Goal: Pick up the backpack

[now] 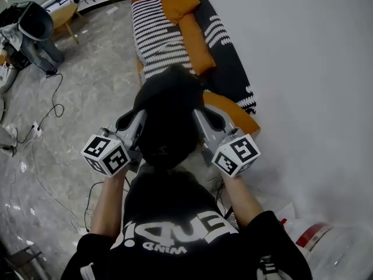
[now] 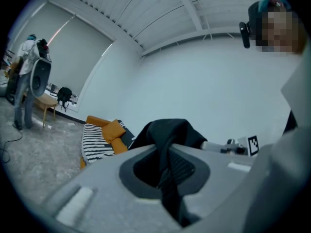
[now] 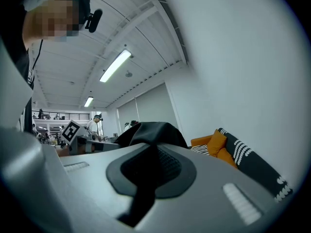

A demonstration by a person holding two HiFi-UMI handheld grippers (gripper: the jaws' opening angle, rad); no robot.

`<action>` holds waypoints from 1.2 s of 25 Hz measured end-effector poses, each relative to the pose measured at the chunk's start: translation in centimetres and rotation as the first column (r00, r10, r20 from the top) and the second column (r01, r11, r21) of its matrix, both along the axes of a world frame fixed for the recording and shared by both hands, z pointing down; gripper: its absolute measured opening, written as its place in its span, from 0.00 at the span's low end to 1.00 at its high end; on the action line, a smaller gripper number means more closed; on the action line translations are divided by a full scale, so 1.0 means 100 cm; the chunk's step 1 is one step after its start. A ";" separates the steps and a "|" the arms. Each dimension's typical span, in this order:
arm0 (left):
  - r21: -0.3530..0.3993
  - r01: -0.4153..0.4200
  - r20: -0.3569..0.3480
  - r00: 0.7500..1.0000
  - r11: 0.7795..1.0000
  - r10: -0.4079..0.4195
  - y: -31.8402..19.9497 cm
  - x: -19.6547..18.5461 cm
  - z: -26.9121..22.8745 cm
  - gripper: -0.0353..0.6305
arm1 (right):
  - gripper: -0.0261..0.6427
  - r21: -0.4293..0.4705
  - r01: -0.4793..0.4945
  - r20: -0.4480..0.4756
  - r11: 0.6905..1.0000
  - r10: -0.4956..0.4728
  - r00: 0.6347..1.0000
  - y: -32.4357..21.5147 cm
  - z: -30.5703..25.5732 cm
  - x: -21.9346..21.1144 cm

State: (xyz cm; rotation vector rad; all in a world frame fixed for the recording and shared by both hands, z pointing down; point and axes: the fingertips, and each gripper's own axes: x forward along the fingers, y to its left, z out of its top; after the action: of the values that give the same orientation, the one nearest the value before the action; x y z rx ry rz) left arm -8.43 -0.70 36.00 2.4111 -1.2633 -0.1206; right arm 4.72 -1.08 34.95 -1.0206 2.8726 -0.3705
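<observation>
A black backpack (image 1: 168, 112) hangs in the air in front of me, held up between my two grippers by its straps. In the head view my left gripper (image 1: 134, 124) is at the bag's left side and my right gripper (image 1: 208, 124) at its right side. In the left gripper view the jaws of the left gripper (image 2: 166, 161) are shut on a black strap (image 2: 171, 193), with the bag's body (image 2: 170, 130) just beyond. The right gripper (image 3: 153, 165) is likewise shut on a black strap (image 3: 142, 195), and the bag (image 3: 150, 130) bulges past its tips.
A sofa (image 1: 224, 63) with orange cushions and a black-and-white striped blanket stands against the white wall ahead. Cables (image 1: 49, 107) trail over the grey floor at left. Another person (image 1: 35, 31) stands far left by a wooden stool (image 1: 65, 15). A white plastic bag (image 1: 332, 244) lies at lower right.
</observation>
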 end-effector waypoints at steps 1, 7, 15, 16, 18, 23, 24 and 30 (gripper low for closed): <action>-0.005 0.001 0.004 1.000 1.000 -0.001 0.008 0.000 0.000 0.08 | 0.05 -0.003 0.001 -0.002 1.000 -0.001 1.000 0.007 -0.001 -0.001; -0.046 -0.014 -0.002 1.000 0.999 0.014 0.055 -0.002 0.002 0.08 | 0.05 -0.008 0.029 -0.005 1.000 -0.029 1.000 0.055 -0.001 -0.007; -0.069 -0.044 -0.003 0.999 0.997 0.044 0.083 -0.009 0.017 0.08 | 0.05 -0.038 0.015 0.008 0.999 -0.015 1.000 0.084 0.014 -0.010; -0.070 -0.045 -0.004 0.999 0.997 0.045 0.084 -0.009 0.018 0.08 | 0.05 -0.034 0.015 0.000 0.999 -0.015 1.000 0.086 0.016 -0.010; -0.069 -0.044 -0.007 0.999 0.997 0.044 0.087 -0.011 0.022 0.08 | 0.05 -0.018 0.018 -0.007 1.000 -0.018 1.000 0.091 0.020 -0.011; -0.073 -0.038 -0.014 0.999 0.997 0.037 0.090 -0.014 0.032 0.08 | 0.05 -0.017 0.042 0.020 0.999 -0.041 0.999 0.100 0.030 -0.013; -0.075 -0.036 -0.014 0.999 0.997 0.035 0.090 -0.014 0.033 0.08 | 0.05 -0.019 0.047 0.018 0.999 -0.047 0.999 0.101 0.031 -0.013; -0.077 -0.030 -0.015 0.999 0.997 0.029 0.090 -0.012 0.034 0.08 | 0.05 -0.029 0.082 0.014 0.996 -0.081 0.997 0.097 0.033 -0.010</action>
State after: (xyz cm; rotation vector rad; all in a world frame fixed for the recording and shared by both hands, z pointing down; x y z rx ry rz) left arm -9.61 8.35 39.35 2.3582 -1.2032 -0.0775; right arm 3.71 8.63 38.20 -0.9036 2.9119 -0.4249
